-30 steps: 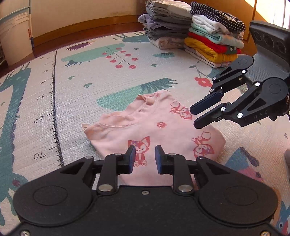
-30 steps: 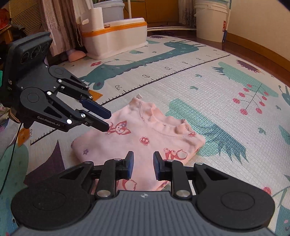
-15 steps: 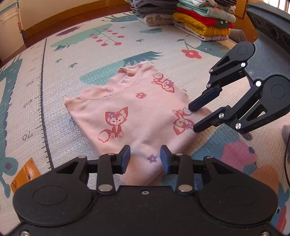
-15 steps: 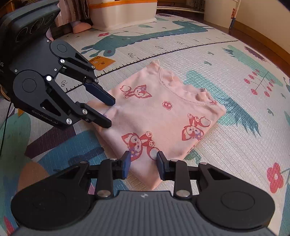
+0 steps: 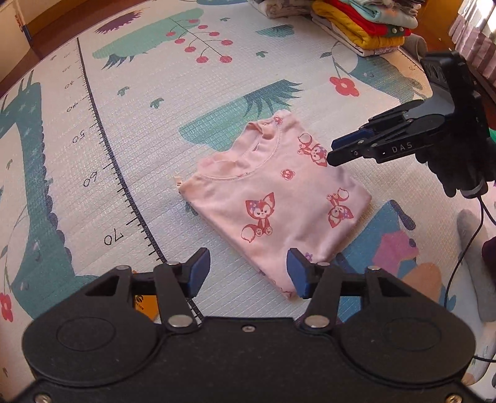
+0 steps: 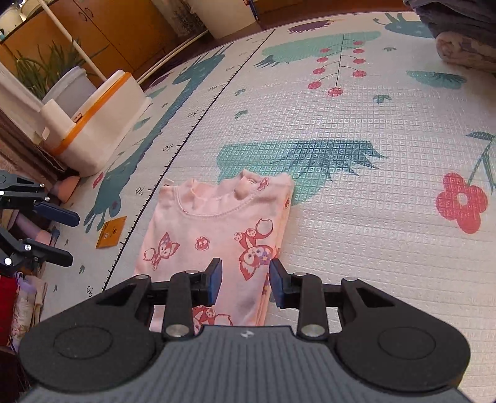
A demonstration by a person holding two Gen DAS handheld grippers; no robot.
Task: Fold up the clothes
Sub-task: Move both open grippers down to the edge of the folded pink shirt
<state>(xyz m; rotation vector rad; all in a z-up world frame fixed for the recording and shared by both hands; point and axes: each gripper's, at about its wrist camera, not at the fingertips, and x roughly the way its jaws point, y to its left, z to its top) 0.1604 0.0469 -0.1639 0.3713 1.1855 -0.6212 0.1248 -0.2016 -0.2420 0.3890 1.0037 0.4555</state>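
Right now your pink shirt [image 5: 279, 198] lies folded flat on the play mat [image 5: 155, 130], its neckline pointing toward the mat's green leaf print and one long side running near the printed ruler line [image 5: 102, 130]. Your left gripper [image 5: 248, 272] hangs just off the shirt's hem corner with its blue pads spread wide and nothing between them; one pad sits over bare mat, the other over the shirt's edge. Your right gripper [image 6: 245, 280] is over the shirt's far side from the ruler line, its fingers parted moderately and empty, with the fox print showing in the gap. Seen from the left wrist, those right fingers overlap the upper fox print near the neckline; whether they touch the cloth cannot be told. A small orange card [image 6: 111, 232] lies beside the shirt, across the ruler line. Well beyond the shirt's neckline sits a stack of folded clothes [image 5: 365, 24]. A white tub with an orange rim [image 6: 102, 124] stands at the mat's edge.
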